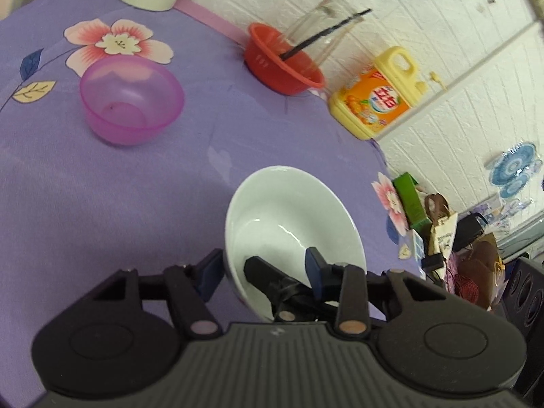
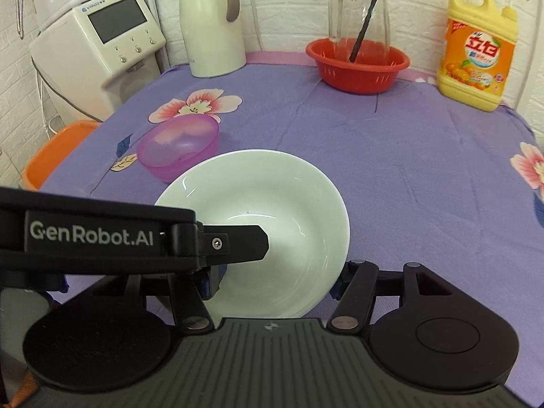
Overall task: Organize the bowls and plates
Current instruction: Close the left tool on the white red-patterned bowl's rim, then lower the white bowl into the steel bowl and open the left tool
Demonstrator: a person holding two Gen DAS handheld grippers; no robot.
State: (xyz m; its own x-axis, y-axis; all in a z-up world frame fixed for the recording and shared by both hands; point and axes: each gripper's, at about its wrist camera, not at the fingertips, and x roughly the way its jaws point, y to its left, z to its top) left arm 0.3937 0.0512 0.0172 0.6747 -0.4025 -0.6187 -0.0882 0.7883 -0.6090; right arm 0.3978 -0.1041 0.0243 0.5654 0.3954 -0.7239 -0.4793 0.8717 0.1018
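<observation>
Both grippers are meeting at the white bowl [image 1: 292, 224]. The left gripper [image 1: 265, 268] is straddling its rim with fingers spread, contact unclear. The right gripper [image 2: 275, 278] is sitting spread too, fingertips hidden behind the bowl.

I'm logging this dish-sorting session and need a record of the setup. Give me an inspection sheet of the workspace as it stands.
Surface: purple floral tablecloth, lightly creased.
Job's things: white ceramic bowl nearest; translucent pink plastic bowl behind it, empty, apart.
Clutter: red plastic colander holding a clear glass jug; yellow detergent bottle; cream thermos jug.
Grippers: left gripper straddles the white bowl's rim, one finger inside; right gripper flanks its near side. Clamping cannot be told.
Cables: grey cord beside the dispenser.
Surroundings: white brick-pattern wall, white water dispenser, orange plastic bin.
</observation>
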